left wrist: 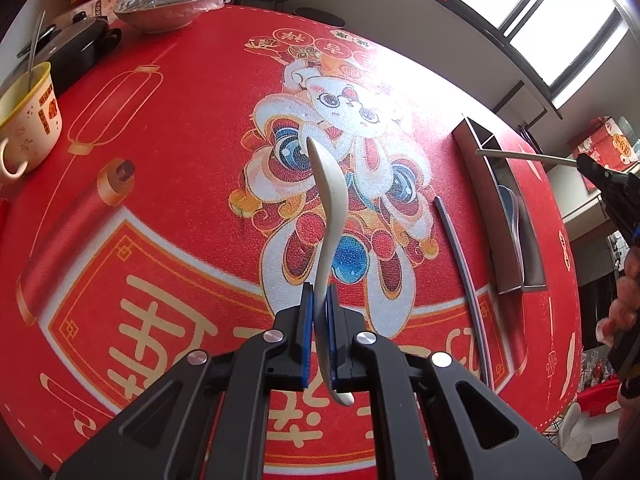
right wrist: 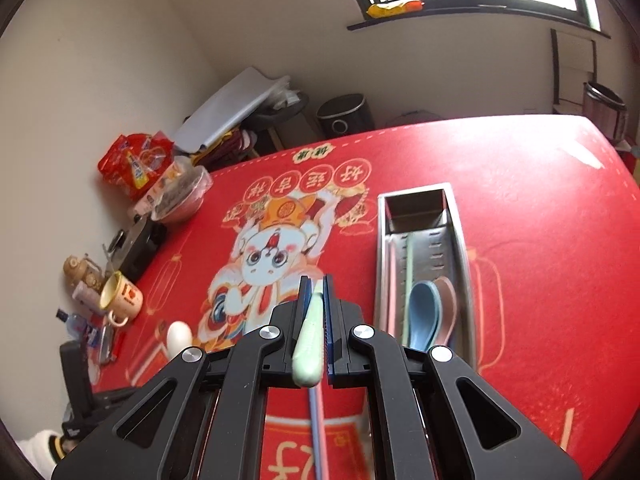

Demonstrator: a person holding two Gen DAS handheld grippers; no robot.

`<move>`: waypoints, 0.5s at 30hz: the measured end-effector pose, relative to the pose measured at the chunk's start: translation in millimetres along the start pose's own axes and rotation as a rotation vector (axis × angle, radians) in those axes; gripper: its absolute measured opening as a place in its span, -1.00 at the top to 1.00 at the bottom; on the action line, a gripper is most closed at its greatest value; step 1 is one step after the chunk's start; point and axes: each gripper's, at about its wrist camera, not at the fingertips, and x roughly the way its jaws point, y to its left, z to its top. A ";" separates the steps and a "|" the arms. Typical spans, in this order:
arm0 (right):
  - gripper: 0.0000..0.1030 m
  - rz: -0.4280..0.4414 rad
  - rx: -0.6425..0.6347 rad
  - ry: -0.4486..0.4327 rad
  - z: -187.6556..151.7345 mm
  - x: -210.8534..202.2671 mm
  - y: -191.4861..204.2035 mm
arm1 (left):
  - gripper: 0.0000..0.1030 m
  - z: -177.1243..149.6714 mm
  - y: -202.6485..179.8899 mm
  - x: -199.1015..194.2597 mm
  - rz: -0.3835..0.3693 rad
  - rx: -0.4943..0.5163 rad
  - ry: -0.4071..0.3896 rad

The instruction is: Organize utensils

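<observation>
**Two utensils being held above the red mat**

A white spoon [left wrist: 328, 216] is being gripped by its handle in the left gripper [left wrist: 319, 300], whose jaws are clamped on it; the bowl end is being pointed away, above the red printed table mat [left wrist: 168, 208]. A pale green chopstick [right wrist: 310, 336] is being held in the right gripper [right wrist: 317, 292], the jaws likewise closed upon it. A dark chopstick [left wrist: 460, 264] is lying on the mat just beside the metal utensil tray [right wrist: 452, 236]. Inside the tray, a blue spoon [right wrist: 424, 316] and a pink spoon [right wrist: 450, 300] are being kept together at the near end. Farther left, a yellow mug [left wrist: 28, 120] is standing near the mat's edge.
</observation>
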 end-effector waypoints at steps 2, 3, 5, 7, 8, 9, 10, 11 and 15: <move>0.89 -0.050 -0.007 -0.012 11.7 8.2 -9.1 | 0.88 0.9 -0.4 -1.1 0.000 0.000 -0.002; 0.89 -0.076 -0.013 -0.011 16.5 14.9 -12.7 | 0.88 1.0 -0.7 -1.7 0.000 0.000 -0.003; 0.89 -0.118 -0.030 -0.001 22.4 30.6 -18.5 | 0.88 1.2 -1.6 -3.1 0.001 -0.001 -0.006; 0.89 -0.156 -0.045 0.014 25.4 45.3 -21.3 | 0.88 1.6 -2.2 -4.5 0.003 -0.001 -0.009; 0.89 -0.166 -0.047 0.020 26.4 51.3 -22.9 | 0.88 1.5 -2.1 -5.2 0.004 -0.002 -0.011; 0.89 -0.176 -0.047 0.027 27.4 58.0 -24.6 | 0.88 1.3 -1.8 -5.8 0.006 -0.003 -0.012; 0.89 -0.184 -0.046 0.036 27.0 63.1 -24.8 | 0.88 0.8 -1.2 -6.5 0.007 -0.005 -0.012; 0.89 -0.189 -0.044 0.042 25.6 67.2 -25.5 | 0.88 0.5 -0.1 -7.0 0.009 -0.007 -0.012; 0.89 -0.187 -0.008 0.074 18.2 77.0 -29.5 | 0.88 -0.1 4.7 -8.7 0.016 -0.020 -0.014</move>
